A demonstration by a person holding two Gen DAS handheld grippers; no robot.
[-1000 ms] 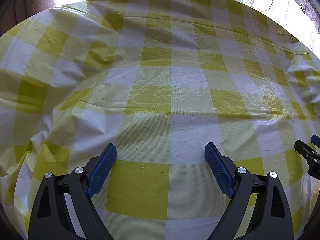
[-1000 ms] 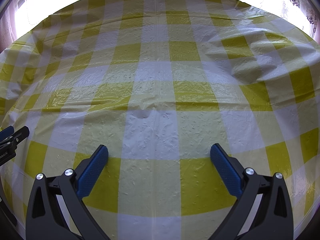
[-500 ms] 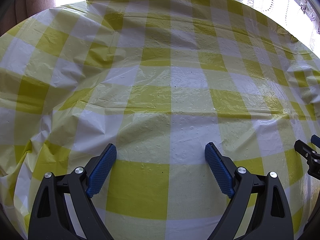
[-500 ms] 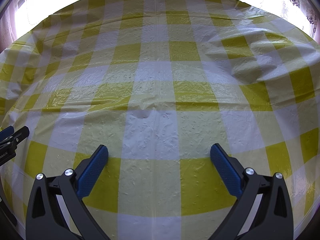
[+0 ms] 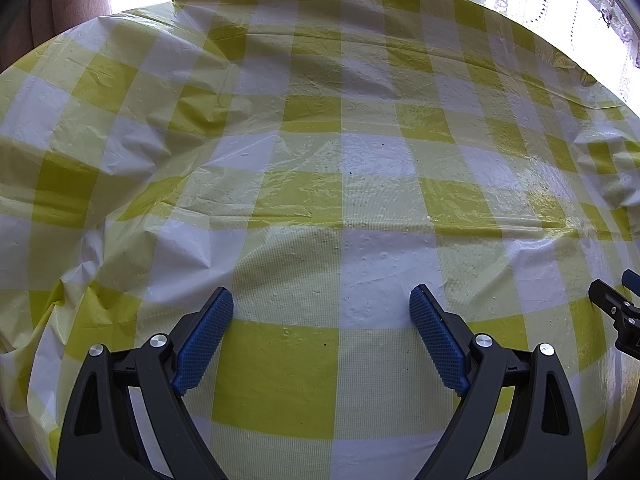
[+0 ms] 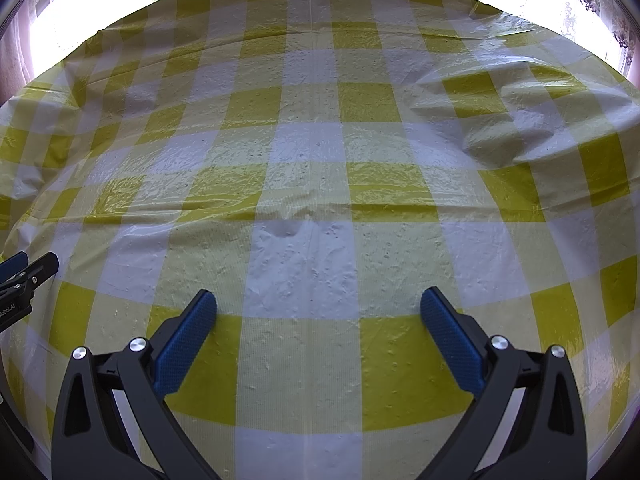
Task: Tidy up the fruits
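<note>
Surface under wrinkled yellow-and-white checked plastic cloth [image 5: 320,200]: no fruit visible. Left tongs [image 5: 322,300], right tongs [image 6: 319,304]: wide open, empty, unchanged; we judge sorting unstarted.

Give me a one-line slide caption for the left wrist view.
Open left gripper with blue pads hovers over a wrinkled yellow-and-white checked plastic tablecloth; no fruit in view.

Right gripper [image 6: 319,306]: black arms with blue ribbed pads [image 6: 185,343], jaws spread wide, nothing between them, angled down over the table. Tablecloth [image 6: 320,152]: glossy plastic, yellow-and-white check, creased throughout, with a raised fold at the far right and a crosswise ridge at mid-table. Left gripper [image 6: 24,272]: black tip with a blue pad, at the left edge only; its jaw state cannot be read here. Curtains [image 6: 580,4]: lace, backlit, beyond the far table edge.
</note>
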